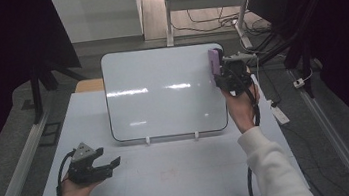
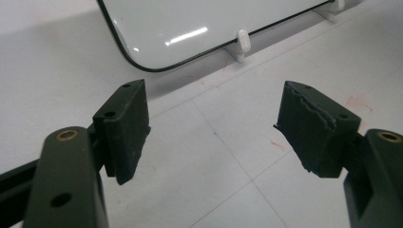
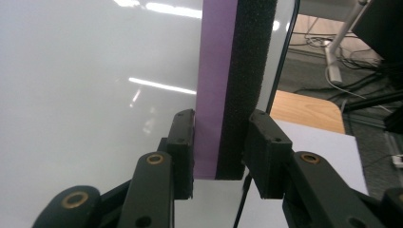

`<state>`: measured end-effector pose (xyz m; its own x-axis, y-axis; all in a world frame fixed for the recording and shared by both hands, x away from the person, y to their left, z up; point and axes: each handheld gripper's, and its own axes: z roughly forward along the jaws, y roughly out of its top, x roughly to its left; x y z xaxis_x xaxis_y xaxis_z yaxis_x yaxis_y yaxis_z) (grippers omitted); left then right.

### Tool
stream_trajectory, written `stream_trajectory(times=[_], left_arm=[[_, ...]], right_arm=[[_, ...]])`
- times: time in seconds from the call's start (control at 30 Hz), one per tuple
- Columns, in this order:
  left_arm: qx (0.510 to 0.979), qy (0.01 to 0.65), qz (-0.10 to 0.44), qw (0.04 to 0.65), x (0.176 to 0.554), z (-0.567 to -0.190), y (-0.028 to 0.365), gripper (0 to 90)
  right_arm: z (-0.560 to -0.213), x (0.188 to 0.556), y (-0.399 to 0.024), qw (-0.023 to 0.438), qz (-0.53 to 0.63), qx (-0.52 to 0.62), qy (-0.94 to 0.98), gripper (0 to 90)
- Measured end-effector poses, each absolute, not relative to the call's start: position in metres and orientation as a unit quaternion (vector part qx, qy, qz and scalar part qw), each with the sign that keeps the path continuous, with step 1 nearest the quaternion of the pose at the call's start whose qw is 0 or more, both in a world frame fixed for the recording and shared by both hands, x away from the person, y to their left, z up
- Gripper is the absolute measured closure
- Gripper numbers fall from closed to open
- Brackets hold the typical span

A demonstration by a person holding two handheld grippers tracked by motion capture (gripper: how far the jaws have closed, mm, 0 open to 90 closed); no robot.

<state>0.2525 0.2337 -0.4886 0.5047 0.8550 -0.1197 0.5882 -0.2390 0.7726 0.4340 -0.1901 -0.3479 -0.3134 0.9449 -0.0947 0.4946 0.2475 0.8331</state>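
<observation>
Eraser [image 3: 233, 85]: purple back, black foam face, upright at whiteboard [image 1: 161, 92] top corner. Right gripper [image 3: 219, 152] clamps it; left gripper [image 2: 214, 133] jaws apart, nothing between.

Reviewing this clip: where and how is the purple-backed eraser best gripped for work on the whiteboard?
Across its two broad faces at one end, as the right gripper does: the eraser is a flat slab, purple back and black foam, so jaws come in endwise, its length left free beside the whiteboard.

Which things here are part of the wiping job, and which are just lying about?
In the job:
- eraser, clamped in the right gripper
- whiteboard, propped upright on the table

Lying about:
- left gripper, open, holding nothing
- cables on the floor behind
- wooden board behind the whiteboard
</observation>
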Motion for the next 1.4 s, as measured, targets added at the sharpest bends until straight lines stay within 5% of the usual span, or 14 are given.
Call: stream_trajectory(times=[0.3, 0.7, 1.4], left_arm=[[0.767, 0.474, 0.163, 0.401, 0.253, -0.492, 0.239, 27.2], [0.763, 0.478, 0.164, 0.403, 0.249, -0.494, 0.243, 27.2], [0.768, 0.466, 0.165, 0.408, 0.241, -0.497, 0.243, 27.1]], right_arm=[[-0.341, 0.447, -0.177, 0.326, 0.351, 0.493, 0.727, 63.2], [-0.344, 0.416, -0.201, 0.315, 0.443, 0.447, 0.710, 37.2], [-0.452, 0.315, -0.278, 0.219, 0.488, 0.338, 0.775, 36.6]])
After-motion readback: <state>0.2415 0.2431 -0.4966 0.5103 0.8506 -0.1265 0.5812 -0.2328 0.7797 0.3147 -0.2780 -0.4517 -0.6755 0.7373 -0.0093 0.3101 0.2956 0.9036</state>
